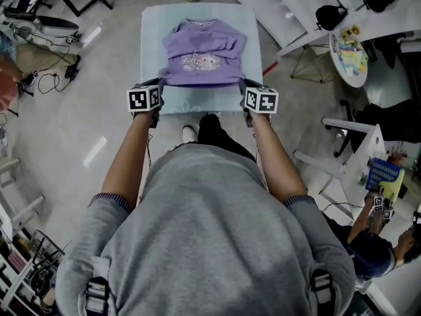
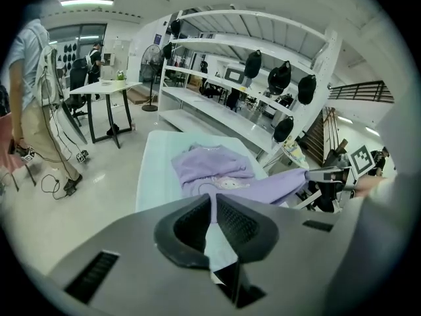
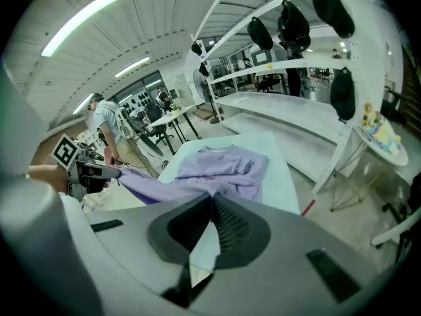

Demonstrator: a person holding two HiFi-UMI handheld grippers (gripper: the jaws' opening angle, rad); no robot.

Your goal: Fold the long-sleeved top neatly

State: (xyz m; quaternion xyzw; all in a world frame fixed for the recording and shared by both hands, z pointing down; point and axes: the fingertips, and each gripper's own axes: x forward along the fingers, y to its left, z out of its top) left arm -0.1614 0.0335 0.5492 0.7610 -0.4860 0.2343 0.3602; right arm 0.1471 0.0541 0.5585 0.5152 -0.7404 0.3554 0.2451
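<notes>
Long-sleeved top (image 1: pixel 202 52), lilac: lies on the pale blue desk (image 1: pixel 152 38), collar toward the desk's far edge, both sleeves apparently folded in across the chest. Judged about midway, with the hem-to-collar fold and final squaring left. Left tongs (image 2: pixel 212 201) and right tongs (image 3: pixel 214 199): each clamped on a hem corner above the desk's near edge, hem taut between them. Room: grey floor around the desk, white shelving to its right, cables to its left.

Soft cloth top (image 1: pixel 202 54), smooth matt table (image 1: pixel 152 45)
</notes>
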